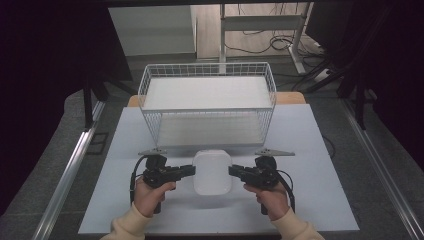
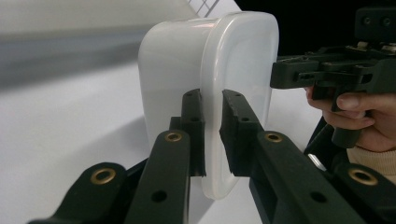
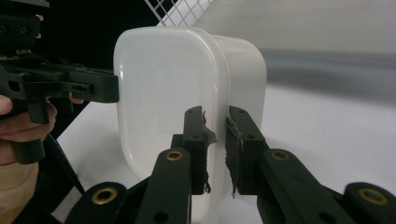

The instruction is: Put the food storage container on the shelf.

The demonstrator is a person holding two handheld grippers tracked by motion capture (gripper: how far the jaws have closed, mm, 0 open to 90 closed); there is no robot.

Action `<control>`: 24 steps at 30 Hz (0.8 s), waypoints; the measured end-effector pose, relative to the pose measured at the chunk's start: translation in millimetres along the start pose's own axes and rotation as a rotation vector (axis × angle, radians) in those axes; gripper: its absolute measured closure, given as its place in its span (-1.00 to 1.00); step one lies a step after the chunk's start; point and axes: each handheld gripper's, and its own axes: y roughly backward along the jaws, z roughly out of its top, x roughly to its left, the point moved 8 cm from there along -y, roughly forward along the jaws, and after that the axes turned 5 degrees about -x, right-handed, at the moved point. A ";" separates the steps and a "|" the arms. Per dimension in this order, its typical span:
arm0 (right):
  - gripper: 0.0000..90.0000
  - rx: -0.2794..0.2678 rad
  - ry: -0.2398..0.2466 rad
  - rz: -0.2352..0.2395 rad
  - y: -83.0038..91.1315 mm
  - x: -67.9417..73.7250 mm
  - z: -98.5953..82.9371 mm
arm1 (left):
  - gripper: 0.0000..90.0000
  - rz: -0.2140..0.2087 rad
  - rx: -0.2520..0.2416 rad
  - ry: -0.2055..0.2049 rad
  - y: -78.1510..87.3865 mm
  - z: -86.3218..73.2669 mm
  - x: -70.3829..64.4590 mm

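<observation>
A white, rounded-rectangular plastic container with a lid [image 1: 212, 171] sat on the pale desk [image 1: 310, 150], just in front of a white wire basket [image 1: 207, 102]. The left gripper [image 1: 189, 170] pinched the rim of the container on one side, its jaws pressed onto the lid's edge. The right gripper [image 1: 235, 171] pinched the opposite rim the same way.

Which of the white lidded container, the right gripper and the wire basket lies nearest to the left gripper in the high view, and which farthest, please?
1. White lidded container: gripped at its left rim by the left gripper.
2. Right gripper: at the container's opposite rim.
3. Wire basket: behind, toward the table's far edge.
</observation>
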 end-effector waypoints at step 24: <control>0.75 -0.097 0.148 -0.003 10.3 17.3 76.3 | 0.79 -0.006 -0.126 -0.117 16.3 69.9 -13.5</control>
